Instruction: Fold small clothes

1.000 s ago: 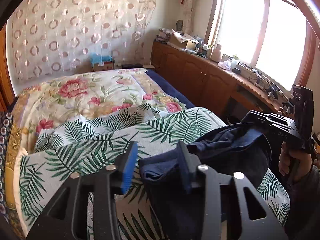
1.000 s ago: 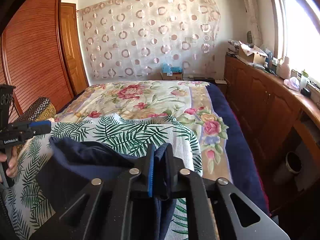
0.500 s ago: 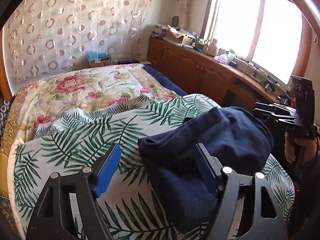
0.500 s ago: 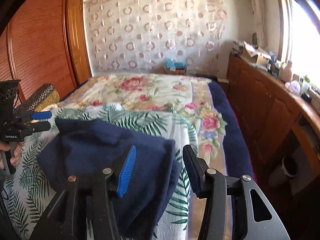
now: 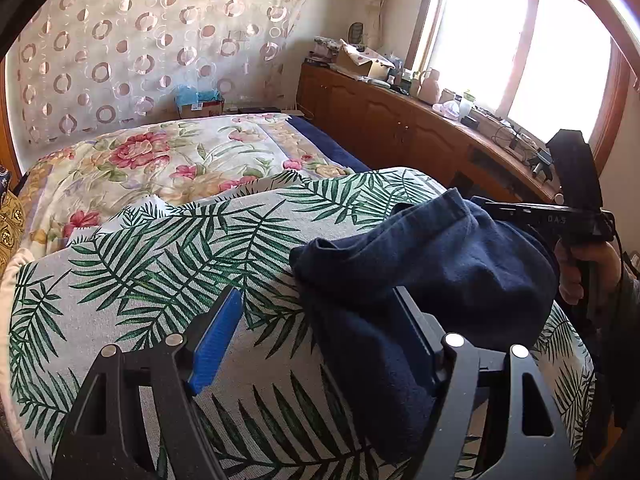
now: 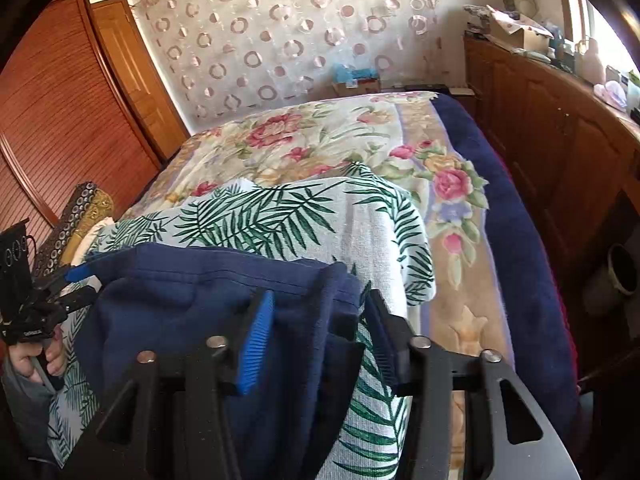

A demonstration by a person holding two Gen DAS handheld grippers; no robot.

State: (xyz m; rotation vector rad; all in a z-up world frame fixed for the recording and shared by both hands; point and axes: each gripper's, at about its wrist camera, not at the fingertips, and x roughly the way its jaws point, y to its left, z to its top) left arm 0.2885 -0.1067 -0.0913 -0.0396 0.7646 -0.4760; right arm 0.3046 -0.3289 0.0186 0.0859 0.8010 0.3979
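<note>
Navy garment point(image 5: 432, 264) (bunched) on palm-print cloth point(image 5: 160, 248), left tongs point(image 5: 316, 332) agape, right tongs point(image 6: 316, 332) agape

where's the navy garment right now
The navy garment lies on the palm-leaf cloth at the near end of the bed, between the open left gripper and open right gripper.

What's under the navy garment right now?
The navy garment lies on the palm-leaf cloth, which covers the near end of the floral bedspread. Whatever lies beneath the garment's folds is hidden. Both grippers, left and right, are open.
</note>
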